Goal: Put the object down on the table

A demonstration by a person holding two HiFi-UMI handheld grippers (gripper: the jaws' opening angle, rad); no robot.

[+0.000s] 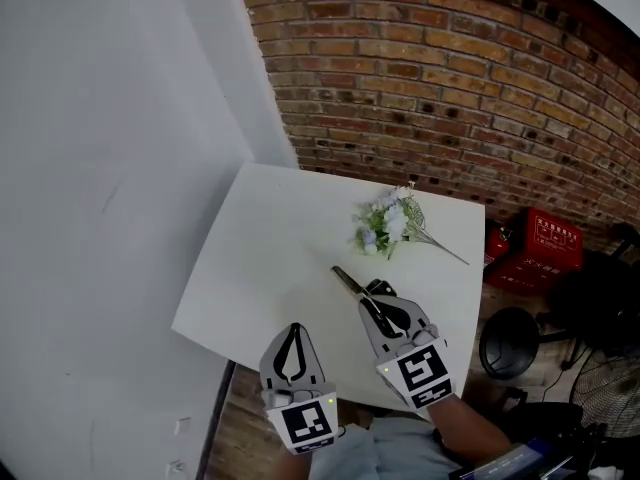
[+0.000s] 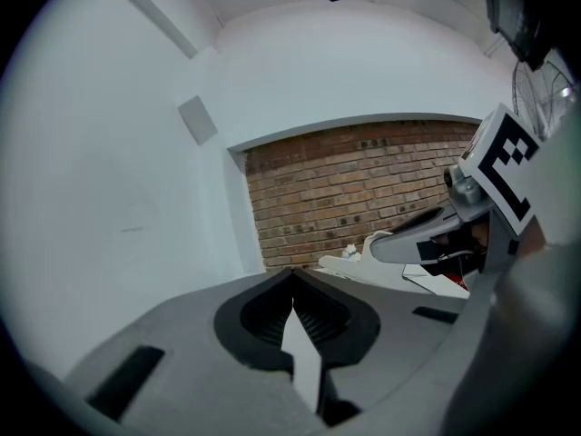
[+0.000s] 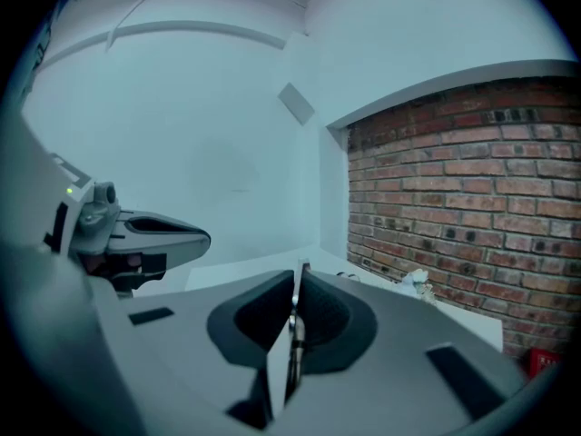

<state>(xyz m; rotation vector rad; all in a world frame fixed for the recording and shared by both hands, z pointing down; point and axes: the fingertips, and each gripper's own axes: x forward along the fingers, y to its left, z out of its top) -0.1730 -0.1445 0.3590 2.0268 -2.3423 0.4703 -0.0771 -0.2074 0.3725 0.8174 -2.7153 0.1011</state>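
Pinching a pair of scissors point(image 1: 348, 280), the right gripper point(image 1: 372, 303) sits over the near part of the white table point(image 1: 270, 248). Its two jaws are pressed tight on the thin metal blade point(image 3: 298, 284), which stands up on its edge between them. The dark tip of the scissors pokes out past the jaws, toward the middle of the table. A round handle loop shows just beside the jaw tips. I cannot tell if the scissors touch the table or hang a little above it.

The left gripper point(image 1: 293, 328) is just beside the right one, over the near edge of the table. Its jaws are pressed together at the tips, and nothing is between them point(image 2: 292, 302).

A small bunch of white and green flowers point(image 1: 388, 223) lies on the far side of the table, well apart from the scissors. Its thin stem points to the right edge.

A red brick wall point(image 1: 450, 68) stands behind the table, and a plain white wall point(image 1: 100, 168) is on the left. A red crate point(image 1: 545, 243) sits on the floor to the right of the table.
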